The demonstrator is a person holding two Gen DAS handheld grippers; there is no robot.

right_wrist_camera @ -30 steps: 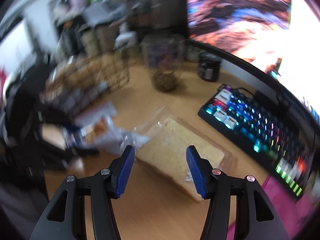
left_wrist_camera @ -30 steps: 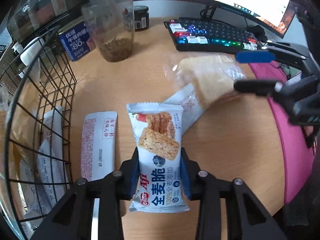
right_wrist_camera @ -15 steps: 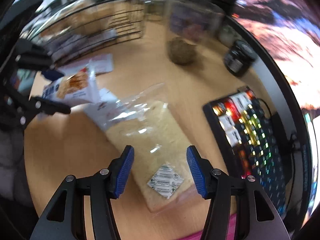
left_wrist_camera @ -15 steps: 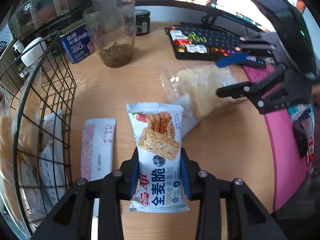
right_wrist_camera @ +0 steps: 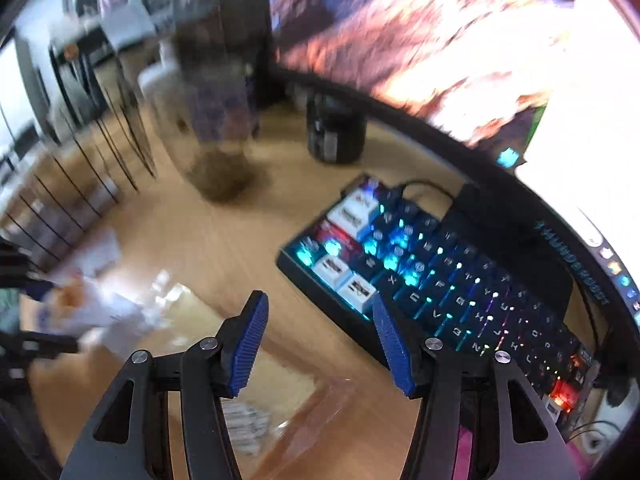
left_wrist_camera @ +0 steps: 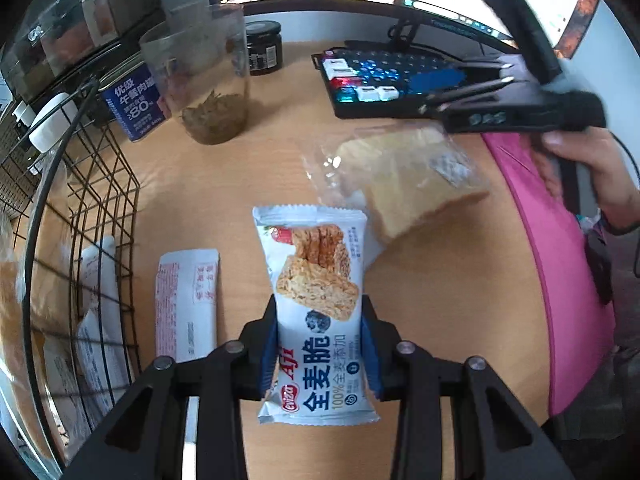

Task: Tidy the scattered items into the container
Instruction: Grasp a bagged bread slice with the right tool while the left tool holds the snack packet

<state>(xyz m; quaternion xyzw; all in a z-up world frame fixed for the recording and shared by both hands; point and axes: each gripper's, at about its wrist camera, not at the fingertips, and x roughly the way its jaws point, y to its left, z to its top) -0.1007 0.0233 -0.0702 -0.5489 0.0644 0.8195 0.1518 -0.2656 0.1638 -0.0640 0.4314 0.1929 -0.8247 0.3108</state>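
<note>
Left tongs: your left gripper (left_wrist_camera: 319, 346) is clamped on the white-and-blue whole-wheat crisp snack pack (left_wrist_camera: 318, 304), pads squeezing both long edges at the pack's lower half. Pack looks lifted off the desk, pointing to 12 o'clock in the left wrist view.
Right tongs: your right gripper (right_wrist_camera: 320, 340) is wide open w/ nothing between the blue pads. It hovers over the clear-bagged slice of bread (left_wrist_camera: 408, 178); view is motion-blurred, so can't tell how close.
Container: black wire basket (left_wrist_camera: 102, 184) at 9 o'clock in the left view, just beside the held pack's lane.
Done: basket already has several white wrappers and what looks like bagged bread inside; exact count not readable thru the wires.
Left to do: 3 items at least. Held snack pack needs carrying over to 9 o'clock and dropping in. White flat sachet w/ red print (left_wrist_camera: 187, 304) lies on the wooden desk (left_wrist_camera: 440, 300) between basket and pack. Bagged bread sits at 1 o'clock, untouched.
Progress: roughly mid-task by my read.
Not task items, prob.: clear plastic cup w/ brown bits (left_wrist_camera: 206, 76), backlit black keyboard (right_wrist_camera: 432, 276).
</note>
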